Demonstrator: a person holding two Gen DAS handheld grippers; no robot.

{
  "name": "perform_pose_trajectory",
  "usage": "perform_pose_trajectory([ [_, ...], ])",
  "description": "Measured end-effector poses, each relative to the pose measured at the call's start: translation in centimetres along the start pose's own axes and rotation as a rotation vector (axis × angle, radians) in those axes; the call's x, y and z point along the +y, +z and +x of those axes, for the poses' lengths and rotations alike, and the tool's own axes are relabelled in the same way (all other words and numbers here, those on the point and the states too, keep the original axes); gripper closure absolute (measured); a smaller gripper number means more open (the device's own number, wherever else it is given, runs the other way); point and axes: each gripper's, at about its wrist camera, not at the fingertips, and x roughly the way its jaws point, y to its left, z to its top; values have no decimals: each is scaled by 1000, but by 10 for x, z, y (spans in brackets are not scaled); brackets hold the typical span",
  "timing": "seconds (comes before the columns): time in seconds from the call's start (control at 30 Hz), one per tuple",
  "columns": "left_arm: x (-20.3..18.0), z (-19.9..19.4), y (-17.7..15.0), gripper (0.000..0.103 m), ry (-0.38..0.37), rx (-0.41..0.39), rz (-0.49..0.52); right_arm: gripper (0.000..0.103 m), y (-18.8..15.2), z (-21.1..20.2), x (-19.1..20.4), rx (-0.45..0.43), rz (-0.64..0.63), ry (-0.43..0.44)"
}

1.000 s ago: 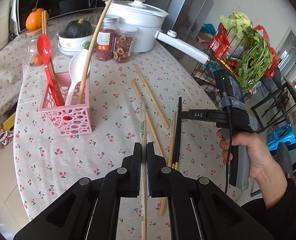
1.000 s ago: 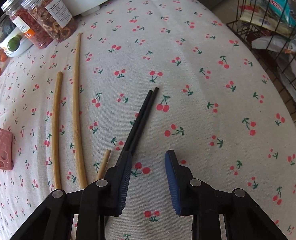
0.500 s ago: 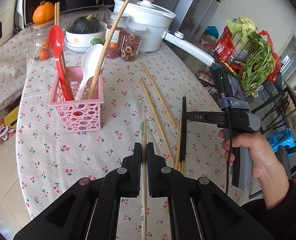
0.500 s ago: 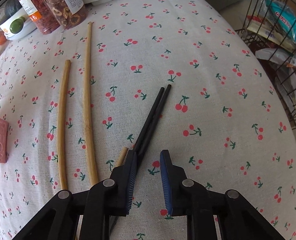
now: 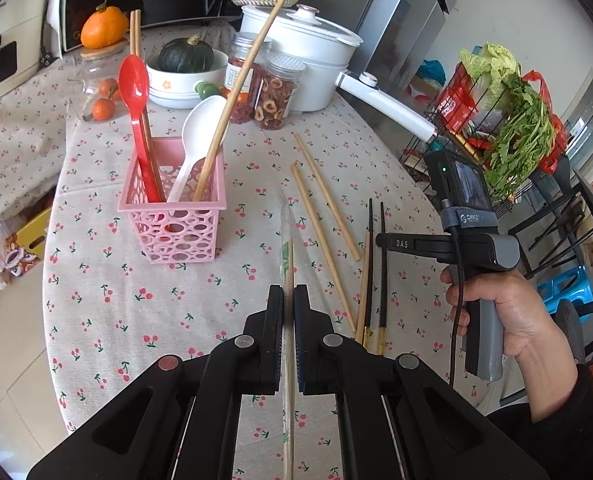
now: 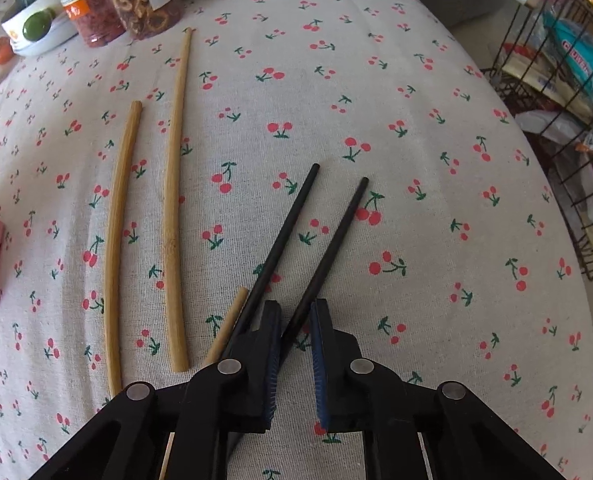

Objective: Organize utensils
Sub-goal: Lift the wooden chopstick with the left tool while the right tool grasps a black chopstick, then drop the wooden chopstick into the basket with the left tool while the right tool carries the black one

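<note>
Left gripper (image 5: pixel 289 308) was clamped on a wrapped chopstick (image 5: pixel 287 256); pink basket (image 5: pixel 173 216), ahead-left, already held spoons and chopsticks. Right gripper (image 6: pixel 294 354) had pinched one black chopstick (image 6: pixel 328 240); its mate (image 6: pixel 282 236) and three bamboo ones lay left, unsorted.

"DAS" is printed in white on the right gripper's black arm (image 5: pixel 402 244). "ORICO" is printed on the grey strap (image 5: pixel 471 218) around its upright device.

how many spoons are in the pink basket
2: a red spoon stands at the left side of the pink basket, a white spoon leans in the middle. A shorter one could be hidden inside.
</note>
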Motion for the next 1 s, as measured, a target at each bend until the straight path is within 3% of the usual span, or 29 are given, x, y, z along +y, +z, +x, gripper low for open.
perform_pose_trajectory([
  [0.2,7,-37,6,98,44,-145,-12,98,-3,-19,-29,-64,126,183],
  [0.43,29,-77,15,98,66,-290,-107,98,-29,-100,-29,-296,81,279],
  [0.63,35,-112,23,98,137,-505,-138,98,-49,-156,-24,-476,31,333],
  [0.87,37,-112,48,98,207,-732,-115,98,-49,-188,-13,-610,-3,385],
  [1.0,36,-94,65,98,237,-792,-82,98,-42,-194,-3,-622,-16,415],
])
